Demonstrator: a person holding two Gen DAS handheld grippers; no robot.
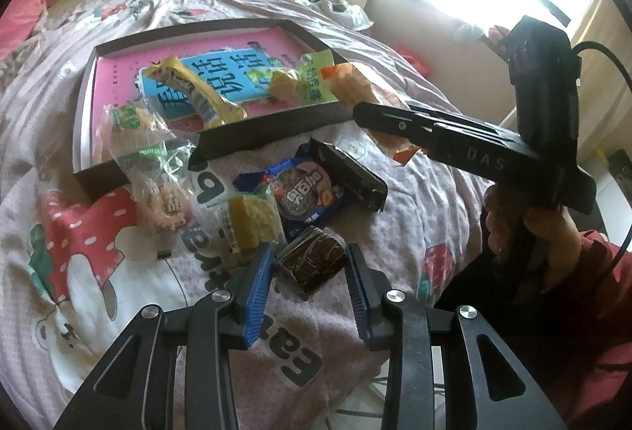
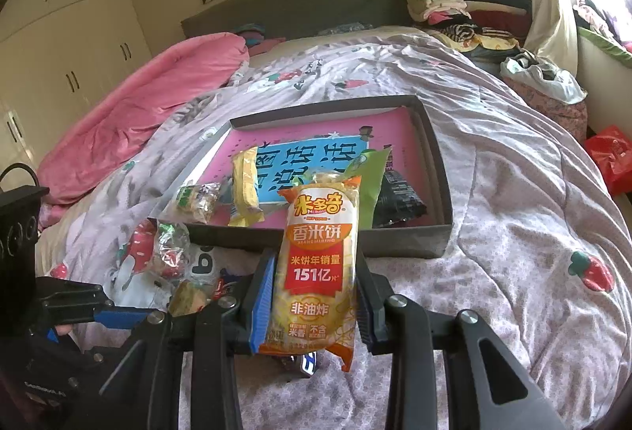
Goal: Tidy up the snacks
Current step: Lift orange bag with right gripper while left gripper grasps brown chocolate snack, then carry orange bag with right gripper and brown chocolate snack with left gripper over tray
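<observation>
1. Left wrist view: the left hand-held gripper hangs over the bed with its jaws apart around a dark brown wrapped snack; the blue pads flank it and do not seem to press it, so I judge it ungripped. Closing here could pinch the quilt or push the snack into the neighbouring yellow cracker pack and blue cookie pack, scattering the loose pile.
2. Right wrist view: the right hand-held gripper is clamped on the orange rice cracker pack, held upright in front of the grey box. The slick wrapper may slide out, and squeezing may crush the crackers. The box rests on a soft quilt, so a clipped wall could tip it and spill the snacks already inside.
</observation>
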